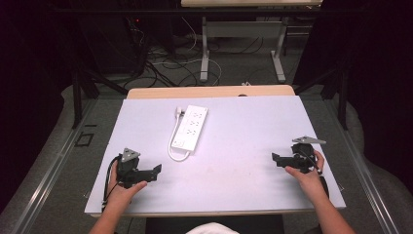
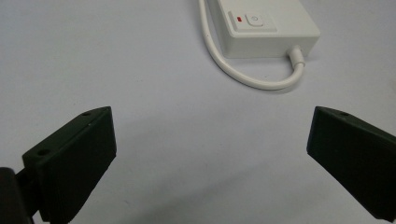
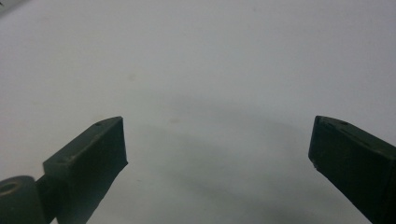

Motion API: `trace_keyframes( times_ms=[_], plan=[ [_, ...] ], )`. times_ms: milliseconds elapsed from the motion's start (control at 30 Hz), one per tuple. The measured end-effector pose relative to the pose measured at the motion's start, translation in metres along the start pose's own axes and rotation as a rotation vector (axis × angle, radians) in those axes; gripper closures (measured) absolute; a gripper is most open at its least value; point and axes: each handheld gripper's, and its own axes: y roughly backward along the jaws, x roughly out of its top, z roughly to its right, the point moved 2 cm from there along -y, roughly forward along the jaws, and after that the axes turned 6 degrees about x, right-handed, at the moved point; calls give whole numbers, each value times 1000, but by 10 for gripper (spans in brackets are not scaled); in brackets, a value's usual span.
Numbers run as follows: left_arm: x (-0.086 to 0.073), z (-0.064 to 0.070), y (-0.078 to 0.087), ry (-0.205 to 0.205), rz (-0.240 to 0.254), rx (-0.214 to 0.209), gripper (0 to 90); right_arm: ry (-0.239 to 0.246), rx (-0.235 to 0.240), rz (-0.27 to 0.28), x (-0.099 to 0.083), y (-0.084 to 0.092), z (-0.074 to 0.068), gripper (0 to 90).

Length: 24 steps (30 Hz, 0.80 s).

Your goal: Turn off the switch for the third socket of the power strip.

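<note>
Power strip (image 1: pixel 191 127) lies lengthwise away from person — cable (image 1: pixel 176 155) end nearest.

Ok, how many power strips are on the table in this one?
1. A white power strip lies at the middle of the table's far half, its cord looping at the near end. Its switch end also appears in the left gripper view.

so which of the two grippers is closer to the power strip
The left gripper. It sits just below and left of the white power strip, whose switch end and looped cord show in the left gripper view. The right gripper is farther off, over bare table.
</note>
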Motion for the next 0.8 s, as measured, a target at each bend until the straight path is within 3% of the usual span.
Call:
trace_keyframes(
  times_ms=[133, 200, 400, 467, 800],
  plan=[
    [0, 1, 1, 12, 10, 7, 22, -13, 23, 42, 3, 15, -18, 35],
    [1, 2, 2, 23, 18, 8, 22, 3, 24, 50, 1, 20, -27, 35],
    [1, 4, 6, 43, 37, 0, 31, 21, 11, 80, -4, 26, -42, 36],
    [2, 5, 8, 54, 35, -10, 35, 54, 4, 90, -4, 25, -42, 41],
    [9, 17, 13, 39, 60, -8, 64, 80, 13, 95, -7, 22, -41, 64]
  ],
)
